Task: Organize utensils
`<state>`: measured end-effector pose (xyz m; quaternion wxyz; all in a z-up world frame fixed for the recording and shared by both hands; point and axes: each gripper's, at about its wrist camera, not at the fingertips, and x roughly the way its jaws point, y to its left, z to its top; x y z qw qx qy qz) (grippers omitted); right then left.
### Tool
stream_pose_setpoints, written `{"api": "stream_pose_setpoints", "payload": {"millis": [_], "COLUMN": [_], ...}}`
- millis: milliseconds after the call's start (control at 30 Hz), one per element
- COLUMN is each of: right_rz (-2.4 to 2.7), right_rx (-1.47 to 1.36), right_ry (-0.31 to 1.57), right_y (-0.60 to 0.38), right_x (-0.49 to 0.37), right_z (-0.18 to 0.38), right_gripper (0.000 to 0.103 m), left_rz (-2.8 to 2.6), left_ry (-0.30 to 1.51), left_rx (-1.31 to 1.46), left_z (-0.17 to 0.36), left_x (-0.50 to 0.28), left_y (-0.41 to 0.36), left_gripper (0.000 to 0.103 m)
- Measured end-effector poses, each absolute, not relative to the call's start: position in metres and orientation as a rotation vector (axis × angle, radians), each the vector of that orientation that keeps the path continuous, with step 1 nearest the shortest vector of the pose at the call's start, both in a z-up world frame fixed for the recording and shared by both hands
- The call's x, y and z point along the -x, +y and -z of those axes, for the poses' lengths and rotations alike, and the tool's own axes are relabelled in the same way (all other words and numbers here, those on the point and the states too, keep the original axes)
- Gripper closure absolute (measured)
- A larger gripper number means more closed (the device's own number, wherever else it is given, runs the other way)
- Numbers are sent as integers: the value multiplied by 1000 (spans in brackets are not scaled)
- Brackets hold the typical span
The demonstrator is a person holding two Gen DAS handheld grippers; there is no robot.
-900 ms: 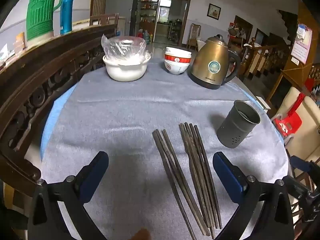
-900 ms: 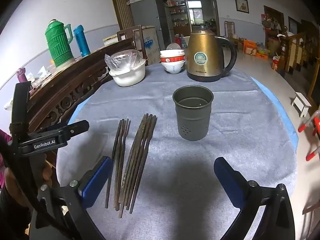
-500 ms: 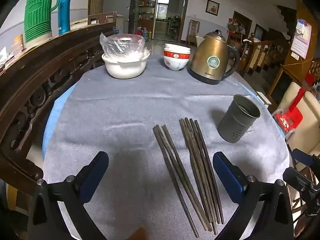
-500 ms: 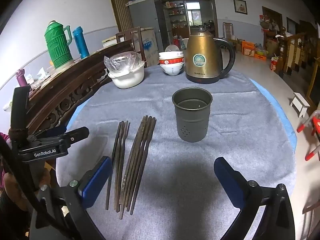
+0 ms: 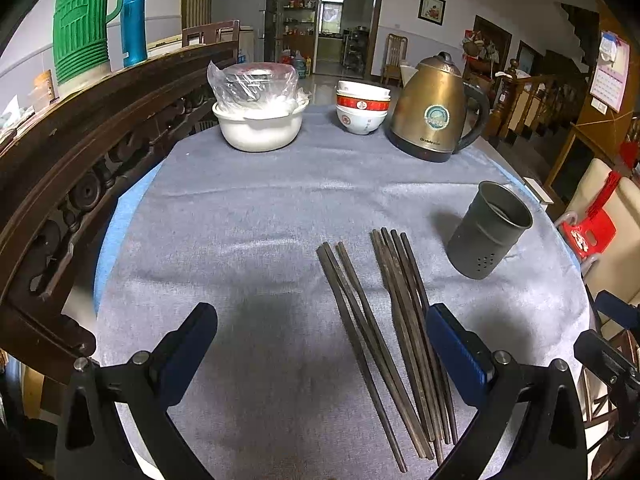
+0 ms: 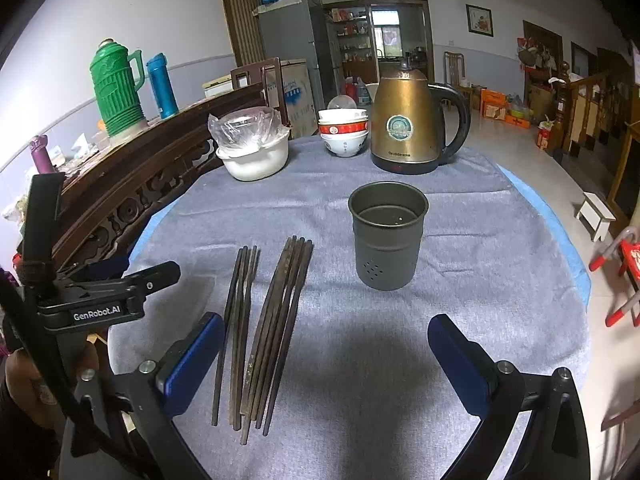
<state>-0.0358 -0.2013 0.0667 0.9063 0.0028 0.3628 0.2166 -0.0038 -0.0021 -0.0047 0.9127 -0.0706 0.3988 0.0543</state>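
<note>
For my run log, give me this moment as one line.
stage: before first pick | left tool: open, empty | right tool: open, empty | chopsticks: two bundles flat on cloth | holder: upright, empty

Round worktop (image 6: 460, 272) under grey cloth (image 6: 360, 340); on it chopsticks (image 6: 272, 320), holder (image 6: 386, 256), kettle (image 6: 408, 128), bowls (image 6: 344, 136), white pot (image 6: 256, 160).

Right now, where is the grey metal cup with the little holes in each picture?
Left wrist view: the grey metal cup stands on the right side, right of the chopsticks.
Right wrist view: the cup stands near the middle, right of the chopsticks.
Shared landmark: the gold kettle stands behind the cup in both views.
</note>
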Motion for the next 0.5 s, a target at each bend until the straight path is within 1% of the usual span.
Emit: {"api": "stream_pose_setpoints", "payload": {"millis": [500], "right_rz": [-442], "right_rx": [16], "right_ry": [751], "right_y": [-195], "right_x": [36], "right_z": [-67], "right_gripper": [0], "left_rz": [-114], "left_ry": [828], "left_rx": [147], "left_z": [5], "left_x": [4], "left_y": [-1], "left_gripper": [0]}}
